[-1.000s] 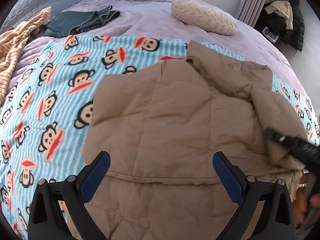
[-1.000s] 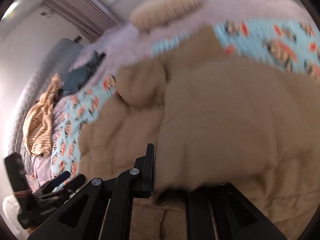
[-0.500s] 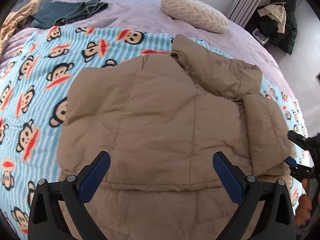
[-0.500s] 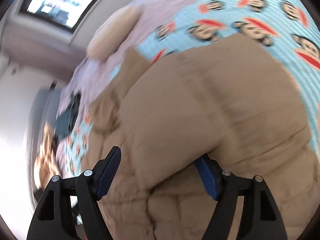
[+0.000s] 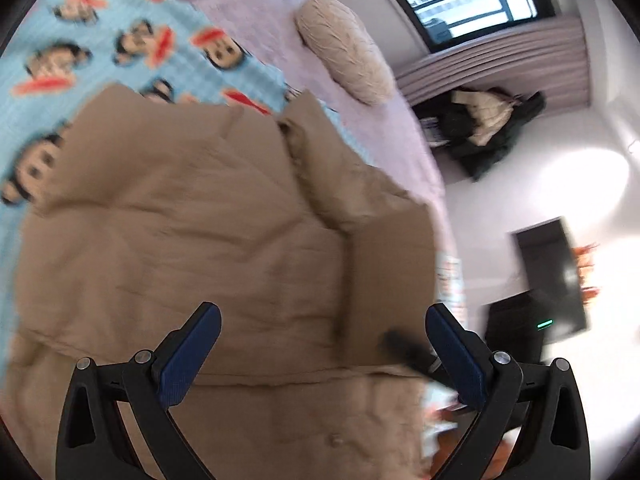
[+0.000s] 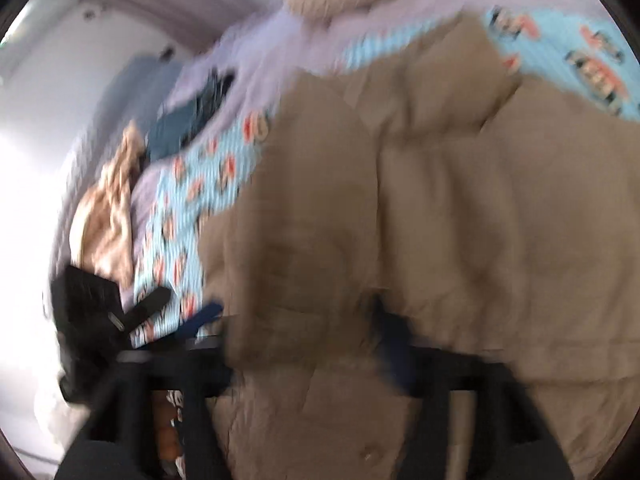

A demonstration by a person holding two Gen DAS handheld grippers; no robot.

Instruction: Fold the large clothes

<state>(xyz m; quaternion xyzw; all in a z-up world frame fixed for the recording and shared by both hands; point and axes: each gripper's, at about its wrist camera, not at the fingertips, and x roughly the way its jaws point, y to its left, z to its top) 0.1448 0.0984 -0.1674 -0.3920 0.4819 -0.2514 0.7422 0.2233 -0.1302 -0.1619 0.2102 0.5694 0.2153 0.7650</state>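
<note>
A tan quilted jacket lies spread on a blue monkey-print blanket on the bed. One sleeve is folded in over its right side. My left gripper hangs open just above the jacket's lower part, with nothing between its blue pads. A blurred black finger of the right gripper shows beside the sleeve. In the right wrist view the jacket fills the frame. My right gripper is blurred and its jaws are opening, with a loose fold of jacket between them. The left gripper shows at the lower left.
A cream pillow lies on the purple bedspread beyond the jacket. Dark jeans and a striped tan garment sit at the bed's far left. Heaped clothes and dark furniture stand off the bed's right edge.
The right gripper went from shut on a jacket fold to open jaws, and the sleeve now lies over the jacket. The left wrist view swung right and rolled, bringing the room's wall into view.
</note>
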